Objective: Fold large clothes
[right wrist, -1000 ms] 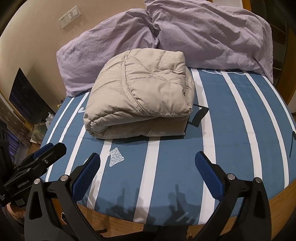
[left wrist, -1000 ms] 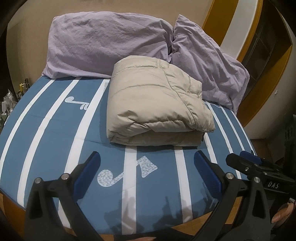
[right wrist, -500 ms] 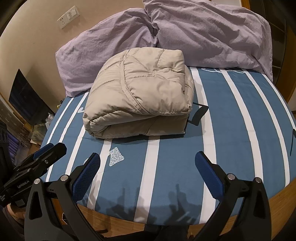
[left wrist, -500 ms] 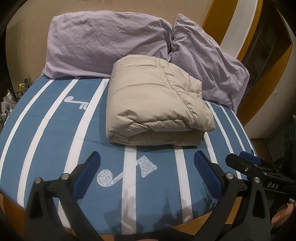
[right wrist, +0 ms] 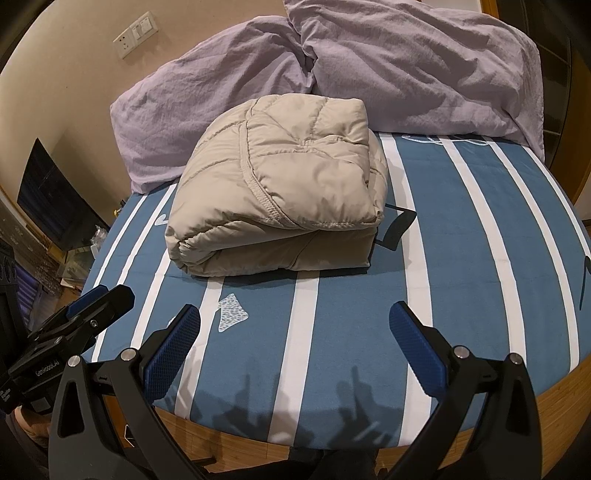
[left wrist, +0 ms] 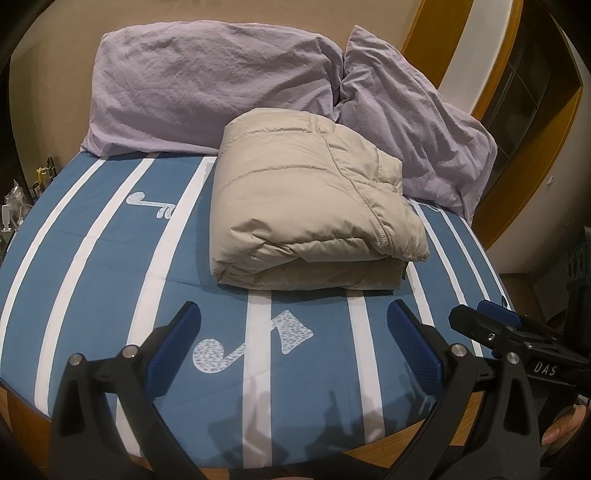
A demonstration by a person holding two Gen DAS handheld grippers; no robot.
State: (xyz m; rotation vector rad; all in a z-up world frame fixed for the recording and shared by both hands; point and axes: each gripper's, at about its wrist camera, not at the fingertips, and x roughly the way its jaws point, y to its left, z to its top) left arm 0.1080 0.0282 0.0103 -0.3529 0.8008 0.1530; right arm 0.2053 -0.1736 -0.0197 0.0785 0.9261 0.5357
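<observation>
A beige quilted down jacket (left wrist: 310, 206) lies folded into a thick square bundle on the blue bed sheet with white stripes (left wrist: 92, 266); it also shows in the right wrist view (right wrist: 280, 199). My left gripper (left wrist: 293, 328) is open and empty, over the near part of the bed, well short of the jacket. My right gripper (right wrist: 295, 328) is open and empty too, also short of the jacket. The right gripper shows at the right edge of the left wrist view (left wrist: 491, 325), and the left gripper at the left edge of the right wrist view (right wrist: 92, 306).
Two lilac pillows (left wrist: 207, 85) (left wrist: 413, 122) lean against the wall behind the jacket. The wooden bed frame edge (right wrist: 554, 398) runs just below the grippers. A dark screen (right wrist: 51, 199) and clutter stand left of the bed. A wall switch plate (right wrist: 136, 33) is up left.
Both views have shifted only slightly; the jacket lies as before and both grippers stay open.
</observation>
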